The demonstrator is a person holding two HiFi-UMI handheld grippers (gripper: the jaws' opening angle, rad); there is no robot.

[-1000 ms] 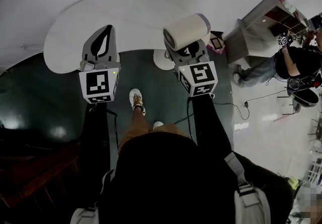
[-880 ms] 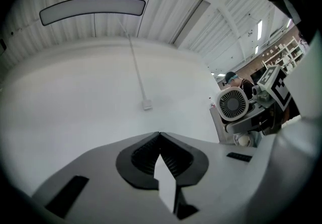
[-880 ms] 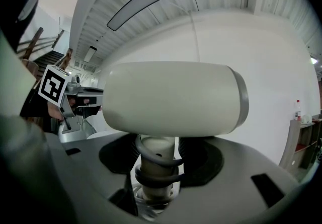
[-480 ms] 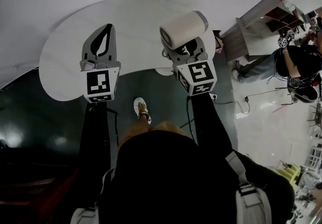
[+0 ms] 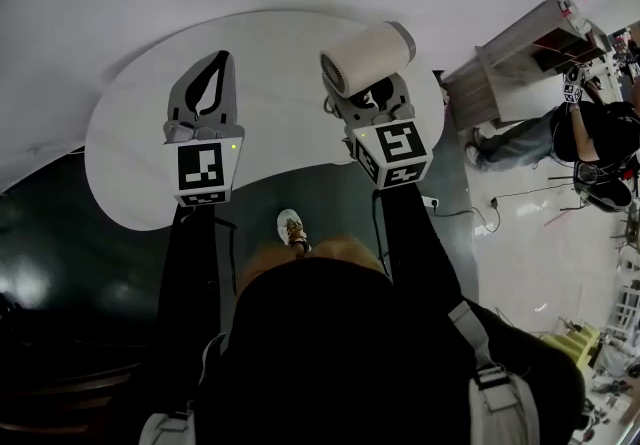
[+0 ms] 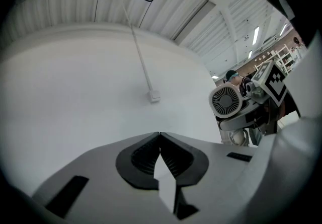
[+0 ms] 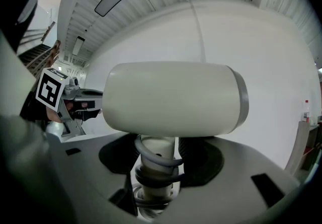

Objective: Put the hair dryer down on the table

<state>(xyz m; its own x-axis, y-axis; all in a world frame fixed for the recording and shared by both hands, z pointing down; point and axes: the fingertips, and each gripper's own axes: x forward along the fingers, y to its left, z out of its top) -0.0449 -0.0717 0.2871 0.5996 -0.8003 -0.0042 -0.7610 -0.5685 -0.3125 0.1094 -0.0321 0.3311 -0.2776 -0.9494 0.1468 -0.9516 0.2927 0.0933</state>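
A cream hair dryer [image 5: 367, 58] with a grey rear ring is held up above the round white table [image 5: 130, 133]. My right gripper [image 5: 372, 93] is shut on its handle, round which a grey cord is wound [image 7: 153, 160]. In the right gripper view the dryer's barrel [image 7: 171, 98] lies crosswise over the right gripper [image 7: 157, 152]. My left gripper [image 5: 215, 63] hovers over the table's left half, shut, with nothing in it. In the left gripper view the left gripper's [image 6: 160, 135] tips meet, and the hair dryer's rear grille [image 6: 226, 101] faces it from the right.
A white wall rises just behind the table, with a cable and socket [image 6: 153, 96] on it. A wooden shelf unit [image 5: 520, 53] and a seated person [image 5: 590, 133] are at the far right. Dark floor [image 5: 60, 263] lies in front of the table's near edge.
The person has stepped towards the table, so both grippers now hang further over its top. The hair dryer stays in the right gripper; the left gripper stays shut.
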